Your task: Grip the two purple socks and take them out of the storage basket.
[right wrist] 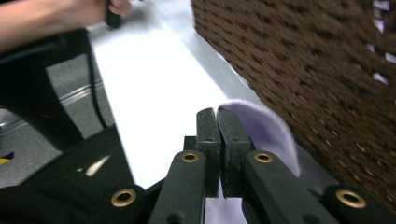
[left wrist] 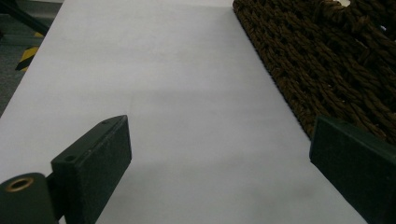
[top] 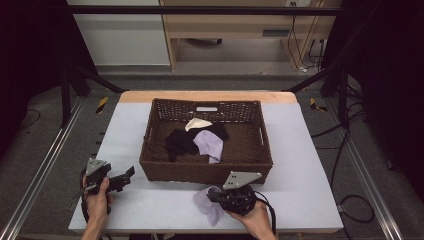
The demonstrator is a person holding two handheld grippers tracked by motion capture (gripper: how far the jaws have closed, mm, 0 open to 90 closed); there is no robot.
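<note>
Where the right gripper (top: 216, 194) meets the surface (top: 300, 150), a lilac cloth (top: 208, 204) lies crumpled in front of the basket (top: 150, 145), near its front wall. The gripper's fingers (right wrist: 219, 140) are clenched together, and in the right gripper view the cloth (right wrist: 266, 130) bulges out beside them, pinched at its edge between the pads. A hand (top: 255, 220) holds this gripper from below, its cable curling off to the right.

Just behind the cloth stands the brown woven basket, its front wall close to the fingers. Inside it lie a second lilac cloth (top: 210, 144), a black cloth (top: 180, 141) and a cream cloth (top: 197, 123), heaped together near the middle, the cream one toward the back.

To the left of the basket, well apart from the lilac cloth, the left gripper (top: 131, 173) rests in the other hand (top: 97, 200) near the surface's front left corner. Its fingers (left wrist: 98, 158) stand wide apart with nothing between them, bare surface ahead and the basket's wall (left wrist: 327, 70) beside one of them.
</note>
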